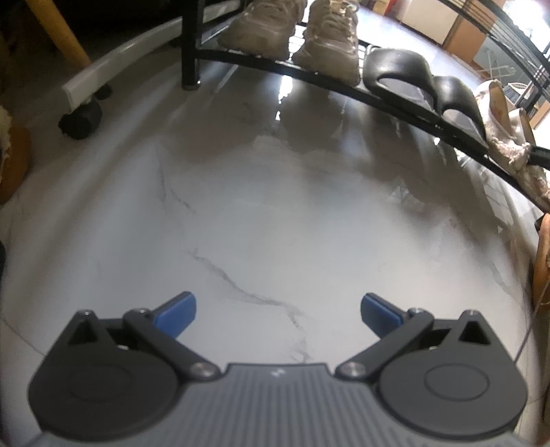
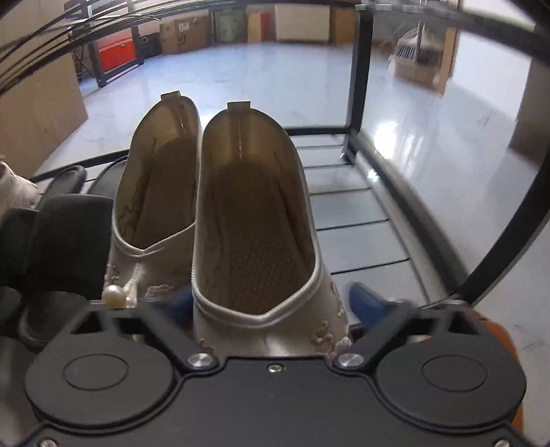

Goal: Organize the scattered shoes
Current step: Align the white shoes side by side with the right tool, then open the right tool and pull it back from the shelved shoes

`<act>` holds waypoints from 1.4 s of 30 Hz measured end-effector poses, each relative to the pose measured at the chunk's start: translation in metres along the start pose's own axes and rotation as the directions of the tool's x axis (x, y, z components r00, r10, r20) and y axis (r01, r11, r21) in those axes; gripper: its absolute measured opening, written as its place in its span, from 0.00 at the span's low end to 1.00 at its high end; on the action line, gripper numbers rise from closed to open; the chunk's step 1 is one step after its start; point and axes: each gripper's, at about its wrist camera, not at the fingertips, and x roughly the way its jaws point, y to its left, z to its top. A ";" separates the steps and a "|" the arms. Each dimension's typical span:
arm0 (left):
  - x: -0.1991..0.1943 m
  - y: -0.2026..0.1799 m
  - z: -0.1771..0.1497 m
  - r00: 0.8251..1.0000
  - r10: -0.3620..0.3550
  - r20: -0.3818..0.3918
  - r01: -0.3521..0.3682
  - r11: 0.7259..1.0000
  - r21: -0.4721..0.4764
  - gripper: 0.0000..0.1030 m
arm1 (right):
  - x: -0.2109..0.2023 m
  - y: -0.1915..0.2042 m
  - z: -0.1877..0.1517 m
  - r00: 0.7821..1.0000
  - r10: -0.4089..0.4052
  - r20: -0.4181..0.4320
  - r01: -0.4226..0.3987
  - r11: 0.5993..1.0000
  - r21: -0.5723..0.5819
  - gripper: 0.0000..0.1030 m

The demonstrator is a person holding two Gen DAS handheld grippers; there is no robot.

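Observation:
In the right wrist view two white embroidered shoes stand side by side on the black wire shoe rack (image 2: 361, 220), heels away from me. My right gripper (image 2: 271, 302) straddles the toe of the right-hand white shoe (image 2: 254, 223). Its blue fingers (image 2: 364, 302) flank the shoe, and a thin gap shows on the right side. The other white shoe (image 2: 158, 192) sits just left of it, a pearl on its toe. My left gripper (image 1: 278, 309) hangs open over the marble floor (image 1: 257, 206), holding nothing. From there I see the shoe rack (image 1: 378, 96) with beige sneakers (image 1: 326, 37) and black slippers (image 1: 398, 72).
Black slippers (image 2: 62, 233) crowd the rack left of the white shoes; bare rack bars lie to their right. A rack post (image 2: 357, 86) stands behind. A white wheeled base with a caster (image 1: 82, 120) and a yellow leg (image 1: 58, 31) stand at the floor's left. Cardboard boxes (image 2: 182, 34) line the far wall.

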 end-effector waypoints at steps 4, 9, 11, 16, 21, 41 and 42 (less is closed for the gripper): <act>0.003 -0.003 -0.002 1.000 0.004 -0.011 -0.004 1.000 0.018 0.99 | -0.009 0.006 -0.010 0.996 -0.006 0.088 0.009 0.999 -0.031 0.60; 0.008 -0.003 -0.005 1.000 0.020 -0.023 -0.019 0.999 0.034 0.99 | 0.000 0.004 -0.009 0.977 -0.036 0.208 0.020 0.997 0.080 0.59; 0.009 -0.001 -0.004 0.999 0.026 -0.027 -0.026 0.999 0.022 0.99 | 0.007 0.004 -0.005 0.974 -0.049 0.222 0.030 0.996 0.090 0.59; 0.011 -0.002 -0.003 0.999 0.028 -0.025 -0.027 0.999 0.018 0.99 | 0.026 0.012 0.006 0.976 -0.062 0.208 0.055 0.998 0.040 0.60; 0.008 -0.005 -0.001 0.999 0.044 -0.012 -0.043 0.998 0.047 0.99 | 0.027 0.012 0.004 0.975 -0.118 0.186 0.100 0.990 0.104 0.96; -0.061 -0.012 0.010 0.976 0.087 0.201 -0.097 0.994 0.040 0.99 | -0.151 0.071 -0.043 0.993 -0.059 0.100 0.057 0.998 0.023 1.00; -0.067 -0.017 0.009 0.971 0.098 0.216 -0.113 0.992 0.057 0.99 | -0.162 0.078 -0.044 0.993 -0.039 0.107 0.038 0.999 0.009 1.00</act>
